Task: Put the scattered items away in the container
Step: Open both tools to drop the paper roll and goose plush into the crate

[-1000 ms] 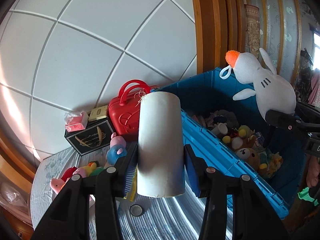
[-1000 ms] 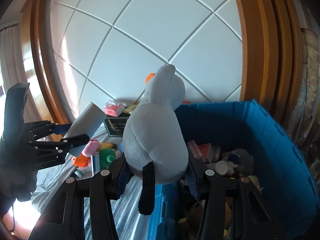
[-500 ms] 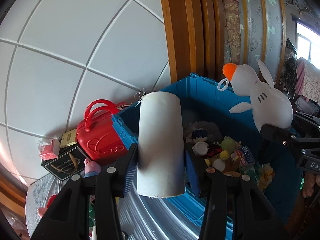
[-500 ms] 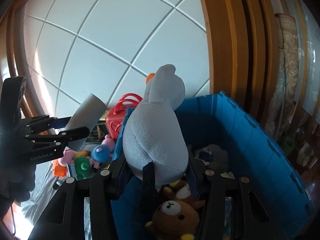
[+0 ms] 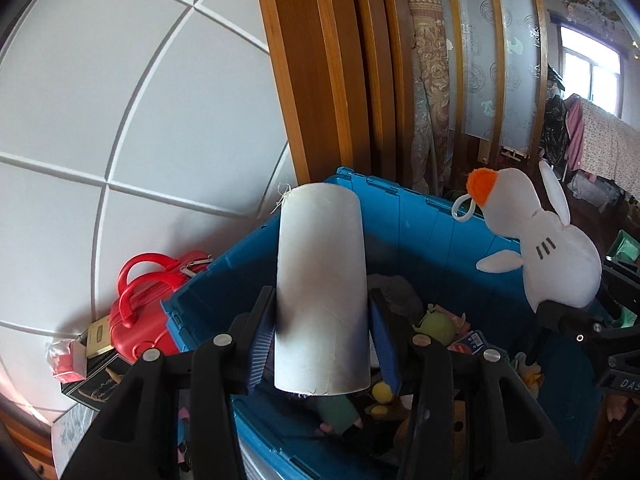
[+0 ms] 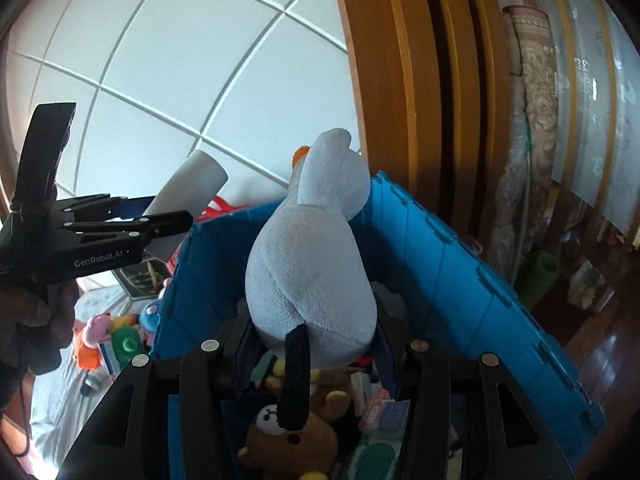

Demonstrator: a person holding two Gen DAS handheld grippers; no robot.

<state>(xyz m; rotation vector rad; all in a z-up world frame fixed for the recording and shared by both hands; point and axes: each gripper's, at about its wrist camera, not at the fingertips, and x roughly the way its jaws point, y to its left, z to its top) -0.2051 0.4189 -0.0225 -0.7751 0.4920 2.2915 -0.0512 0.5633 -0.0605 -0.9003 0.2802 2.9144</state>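
Over blue bin (image 5: pixel 436 232) now, tube (image 5: pixel 322 292) & plush (image 6: pixel 312 276) moved in

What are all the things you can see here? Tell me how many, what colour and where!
bin: 1, blue, beside the table, full of toys
tube: 1, white, held above the bin
goose toy: 1, white with orange beak, held above the bin
bear toy: 1, brown, inside the bin
case: 1, red, on the table left of the bin
box: 1, black, on the table by the case
small toys: several, pink, green, orange, blue, on the table
left gripper: 1, black, shut on the tube
right gripper: 1, black, shut on the goose toy
hand: 1, gloved dark, holding the left gripper
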